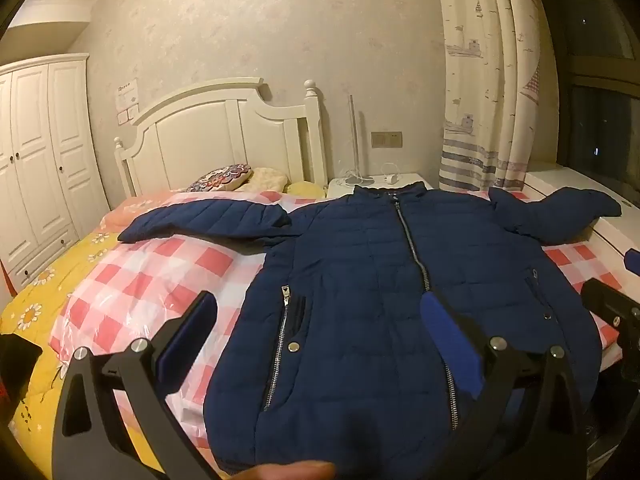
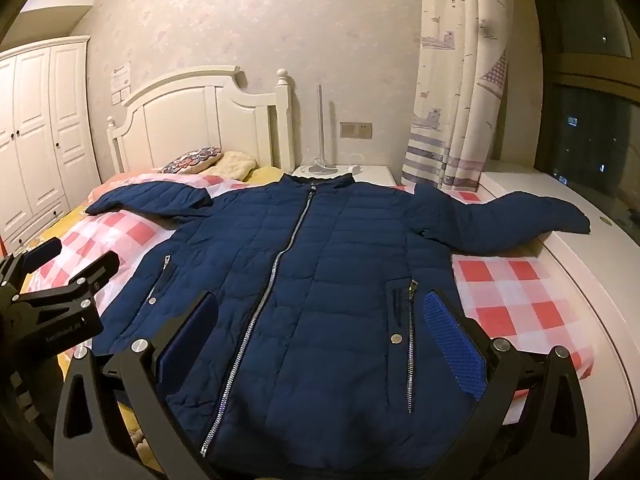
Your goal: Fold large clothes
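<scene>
A navy quilted jacket (image 1: 372, 280) lies flat and zipped on the bed, front up, collar toward the headboard, both sleeves spread out sideways. It also shows in the right wrist view (image 2: 320, 276). My left gripper (image 1: 320, 312) is open and empty, hovering above the jacket's lower left part. My right gripper (image 2: 320, 312) is open and empty above the jacket's lower middle. The left gripper (image 2: 76, 258) shows at the left edge of the right wrist view. Part of the right gripper (image 1: 612, 304) shows at the right edge of the left wrist view.
A pink checked sheet (image 1: 160, 276) covers the bed over a yellow flowered quilt (image 1: 36, 304). Pillows (image 1: 224, 178) and a white headboard (image 1: 224, 136) are at the far end. A nightstand (image 2: 344, 172), curtain (image 2: 456, 80), white window ledge (image 2: 580, 248) and wardrobe (image 1: 36, 160) surround it.
</scene>
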